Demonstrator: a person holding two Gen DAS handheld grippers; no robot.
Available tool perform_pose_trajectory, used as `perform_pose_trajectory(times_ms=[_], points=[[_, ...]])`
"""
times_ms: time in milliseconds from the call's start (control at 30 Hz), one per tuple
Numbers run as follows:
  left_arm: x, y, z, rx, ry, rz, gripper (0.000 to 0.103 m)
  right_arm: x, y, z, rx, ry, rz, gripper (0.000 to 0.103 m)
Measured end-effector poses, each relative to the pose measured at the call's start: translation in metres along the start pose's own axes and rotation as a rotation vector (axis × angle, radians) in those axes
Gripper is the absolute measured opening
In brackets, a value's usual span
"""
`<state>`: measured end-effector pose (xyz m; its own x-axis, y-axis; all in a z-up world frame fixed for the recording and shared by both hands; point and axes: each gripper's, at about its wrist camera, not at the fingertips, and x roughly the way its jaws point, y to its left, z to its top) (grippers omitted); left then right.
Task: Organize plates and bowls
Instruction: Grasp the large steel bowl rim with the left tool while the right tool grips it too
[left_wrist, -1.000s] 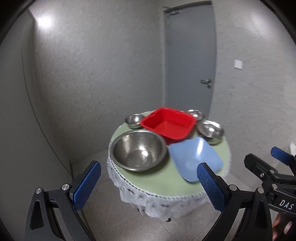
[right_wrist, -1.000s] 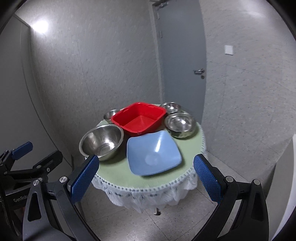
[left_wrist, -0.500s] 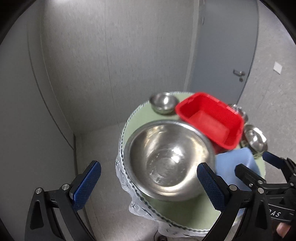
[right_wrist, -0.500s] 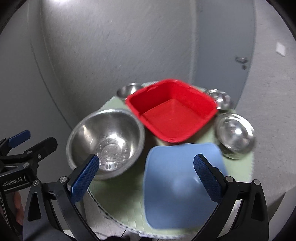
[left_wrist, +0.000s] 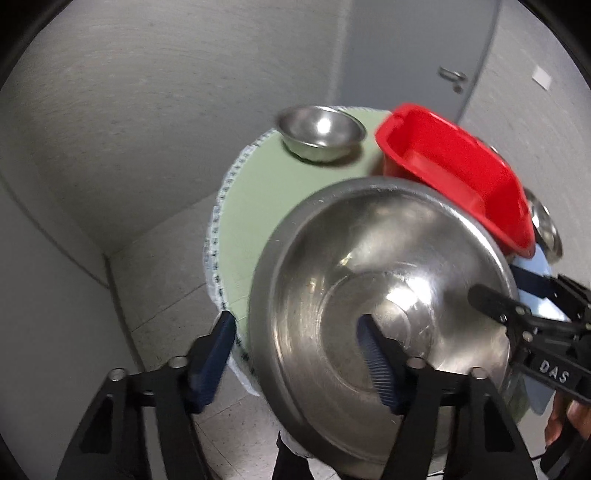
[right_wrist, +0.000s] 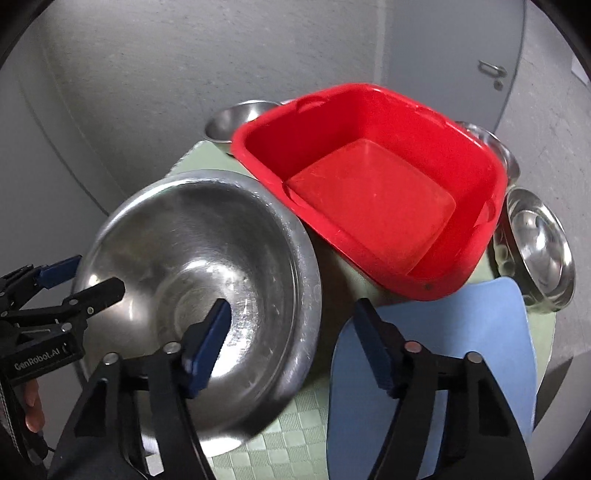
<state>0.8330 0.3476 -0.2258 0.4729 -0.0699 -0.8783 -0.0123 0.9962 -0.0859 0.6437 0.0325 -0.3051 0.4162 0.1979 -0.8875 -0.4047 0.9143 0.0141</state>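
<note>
A large steel bowl (left_wrist: 388, 295) (right_wrist: 199, 273) stands at the near left of a small round table (left_wrist: 251, 206). My left gripper (left_wrist: 295, 354) is open and straddles the bowl's left rim, one finger inside, one outside. My right gripper (right_wrist: 291, 343) is open and straddles the bowl's right rim, with its right finger over a blue square plate (right_wrist: 443, 354). A red square tub (right_wrist: 373, 184) (left_wrist: 458, 170) stands behind the bowl. A small steel bowl (left_wrist: 319, 129) (right_wrist: 236, 120) sits at the far left.
Two more steel bowls sit at the right, one (right_wrist: 539, 247) beside the tub and one (right_wrist: 487, 144) behind it. Grey walls stand close behind the table, and a grey door (right_wrist: 461, 44) is at the back right. The table has a lace-edged green cloth (right_wrist: 295, 443).
Both grippers have moved forward and down to the large steel bowl and now straddle its rim on either side. Their jaws have narrowed but remain open.
</note>
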Motion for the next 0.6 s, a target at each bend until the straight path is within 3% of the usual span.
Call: perform_pose_trajectory(times_ms=[133, 267, 333, 433, 600], points=[[0.013, 0.002, 0.006, 0.071, 0.004, -0.008, 0.046, 0.008, 0.005, 0.004, 0.014, 0.017, -0.007, 0.045], [0.016, 0.013, 0.007, 0.065, 0.010, -0.027, 0.032, 0.019, 0.006, 0.006, 0.017, 0.040, -0.010, 0.042], [0.019, 0.020, 0.008, 0.053, 0.012, -0.027, 0.024, 0.021, 0.004, 0.008, 0.022, 0.043, -0.013, 0.036], [0.016, 0.030, 0.008, 0.024, 0.012, -0.026, 0.024, 0.022, -0.002, 0.011, 0.034, 0.046, 0.020, 0.023], [0.002, 0.032, 0.005, -0.019, -0.018, -0.018, 0.024, 0.008, -0.010, 0.017, 0.042, 0.024, 0.134, 0.017]])
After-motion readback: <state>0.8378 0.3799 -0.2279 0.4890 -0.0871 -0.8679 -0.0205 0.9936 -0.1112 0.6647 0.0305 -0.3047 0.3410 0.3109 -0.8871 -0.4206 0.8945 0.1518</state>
